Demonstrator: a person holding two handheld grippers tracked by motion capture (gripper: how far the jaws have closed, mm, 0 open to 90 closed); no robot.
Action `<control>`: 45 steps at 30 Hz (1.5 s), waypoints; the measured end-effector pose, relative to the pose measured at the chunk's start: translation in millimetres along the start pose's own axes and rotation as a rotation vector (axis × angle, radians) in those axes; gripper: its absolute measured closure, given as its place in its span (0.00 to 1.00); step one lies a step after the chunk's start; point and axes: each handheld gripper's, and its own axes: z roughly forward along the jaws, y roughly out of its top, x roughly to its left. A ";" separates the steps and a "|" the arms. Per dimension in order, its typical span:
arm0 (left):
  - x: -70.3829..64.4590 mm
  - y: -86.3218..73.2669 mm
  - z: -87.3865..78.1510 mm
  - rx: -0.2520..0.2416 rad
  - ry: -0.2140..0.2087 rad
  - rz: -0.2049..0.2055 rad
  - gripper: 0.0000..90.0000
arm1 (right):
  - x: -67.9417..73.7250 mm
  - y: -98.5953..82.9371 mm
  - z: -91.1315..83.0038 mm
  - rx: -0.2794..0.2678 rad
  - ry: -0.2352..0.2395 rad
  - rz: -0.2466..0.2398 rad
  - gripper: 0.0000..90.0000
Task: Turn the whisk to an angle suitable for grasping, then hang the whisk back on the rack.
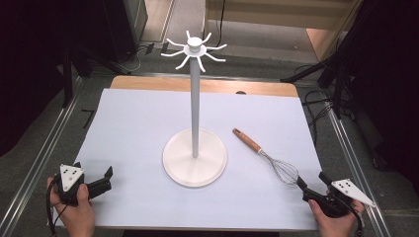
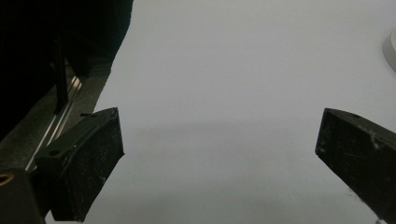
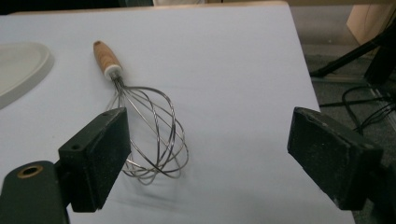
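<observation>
The right gripper (image 3: 208,158) hangs with jaws spread wide and empty, a wire whisk (image 3: 149,135) lying just ahead of its left jaw, wooden handle pointing away toward the white hook stand (image 1: 195,158). The left gripper (image 2: 219,158), likewise agape, holds nothing over bare cloth. The risk: springy, offset wires may slip or roll from closing jaws, or the cloth may bunch
</observation>
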 end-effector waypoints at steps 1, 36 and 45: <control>0.0 0.0 -0.1 -0.001 0.000 -0.002 0.02 | 0.5 0.6 -0.4 -0.011 0.000 -0.001 0.15; -0.4 0.0 0.6 -0.002 0.001 0.004 0.02 | 31.3 48.8 18.8 0.282 0.011 -0.245 0.40; -0.6 0.2 0.6 0.002 0.003 0.006 0.02 | 42.3 66.2 31.5 0.398 0.049 -0.338 0.48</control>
